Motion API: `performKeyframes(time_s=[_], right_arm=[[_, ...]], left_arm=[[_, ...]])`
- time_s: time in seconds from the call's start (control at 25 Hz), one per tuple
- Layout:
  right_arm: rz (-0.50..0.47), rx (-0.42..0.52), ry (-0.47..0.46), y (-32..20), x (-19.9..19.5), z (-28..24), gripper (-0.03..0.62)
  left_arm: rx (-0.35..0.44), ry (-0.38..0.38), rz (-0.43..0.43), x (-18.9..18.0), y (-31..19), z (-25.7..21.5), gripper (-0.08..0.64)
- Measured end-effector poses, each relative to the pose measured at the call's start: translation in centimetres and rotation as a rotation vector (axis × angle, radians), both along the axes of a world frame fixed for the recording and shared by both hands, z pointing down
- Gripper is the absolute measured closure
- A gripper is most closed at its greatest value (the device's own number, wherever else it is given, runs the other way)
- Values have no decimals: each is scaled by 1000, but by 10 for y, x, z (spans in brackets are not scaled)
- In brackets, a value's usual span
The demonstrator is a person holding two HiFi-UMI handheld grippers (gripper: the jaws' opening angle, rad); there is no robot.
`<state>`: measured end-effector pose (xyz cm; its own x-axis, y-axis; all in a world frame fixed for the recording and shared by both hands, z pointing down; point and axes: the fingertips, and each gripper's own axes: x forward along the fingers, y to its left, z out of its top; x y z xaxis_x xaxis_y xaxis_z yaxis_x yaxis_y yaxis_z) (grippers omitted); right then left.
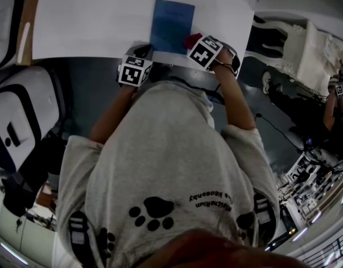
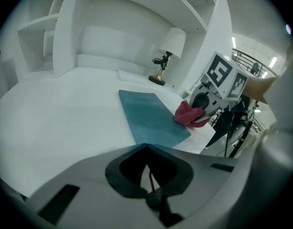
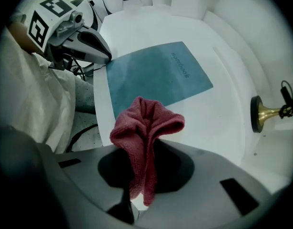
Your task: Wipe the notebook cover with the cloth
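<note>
Right tool (image 1: 193, 43) clamped on red cloth (image 3: 146, 123), bunched at 5 o'clock corner of blue notebook (image 3: 156, 78). Left tool (image 3: 105, 57) closed, empty, tip at its 7 o'clock corner. Notebook flat on white bench (image 3: 222, 118). Advice: press cloth flat, sweep toward 12 o'clock, corner pinned.

white table (image 1: 76, 27), white built-in shelving (image 2: 89, 13) at its far side, brass-based white-shaded lamp (image 2: 173, 44) far right, dark floor (image 1: 82, 78) near

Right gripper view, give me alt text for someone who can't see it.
The right gripper pinches a bunched red cloth in front of a blue notebook lying flat on a white table. The left gripper, closed, has its tip at the notebook's corner.
</note>
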<state>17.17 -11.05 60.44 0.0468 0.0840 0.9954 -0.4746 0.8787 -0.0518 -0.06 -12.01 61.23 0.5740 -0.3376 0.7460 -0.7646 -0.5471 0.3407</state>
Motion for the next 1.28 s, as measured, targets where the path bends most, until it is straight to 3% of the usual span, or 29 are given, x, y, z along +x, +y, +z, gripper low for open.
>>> performKeyframes(time_s=[0.16, 0.32, 0.48, 0.64, 0.96, 1.28], right_arm=[[-5, 60, -52, -6, -17, -23, 518], [-46, 118, -167, -13, -70, -47, 518], [-139, 102, -232, -12, -126, -43, 518], [-227, 63, -217, -8, -154, -22, 518], [-262, 24, -160, -2, -152, -5, 518], [-146, 6, -116, 16, -85, -4, 518]], left_arm=[[-15, 15, -14, -4, 4, 0, 549], [-11, 13, -20, -7, 4, 2, 549], [-7, 8, -17, -9, 5, 4, 549], [-5, 10, -10, -5, 3, -1, 549], [-2, 11, -11, -7, 3, -2, 549], [1, 12, -9, -11, 4, 5, 549]])
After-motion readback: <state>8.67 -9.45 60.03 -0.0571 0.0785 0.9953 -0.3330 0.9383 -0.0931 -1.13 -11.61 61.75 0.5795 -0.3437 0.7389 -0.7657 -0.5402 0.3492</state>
